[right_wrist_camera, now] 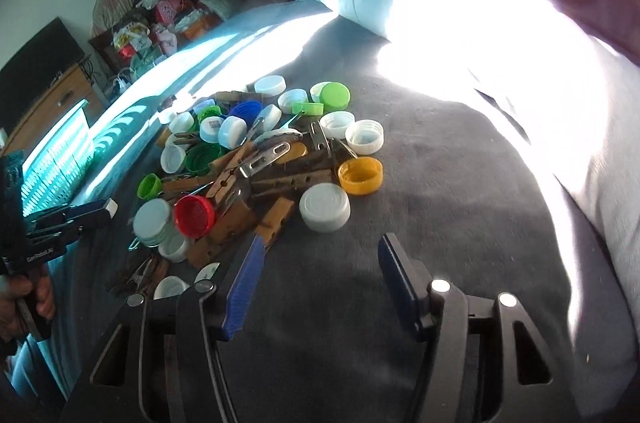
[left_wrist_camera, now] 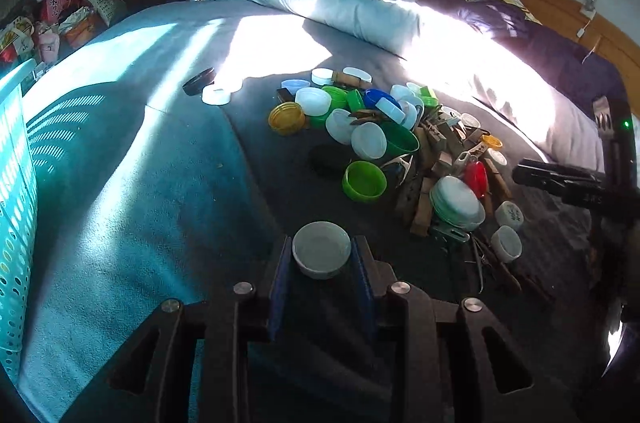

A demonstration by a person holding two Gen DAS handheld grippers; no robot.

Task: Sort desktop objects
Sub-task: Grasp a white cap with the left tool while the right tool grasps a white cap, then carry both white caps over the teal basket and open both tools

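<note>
A heap of plastic bottle caps, wooden clothespins and metal clips lies on the dark grey blanket of a bed. My left gripper is shut on a white cap, held open side up between its blue pads. In the right wrist view the same heap spreads ahead and to the left. My right gripper stands open over bare blanket, nothing between its fingers. A white cap sits just beyond its fingertips, a yellow cap behind that. The left gripper shows at the left edge, in a hand.
A turquoise perforated basket stands at the left edge of the bed. A rolled pale blue quilt lies across the far side, strong sunlight glaring on it. A black lid and a white lid lie apart from the heap. Bags and boxes crowd the room behind.
</note>
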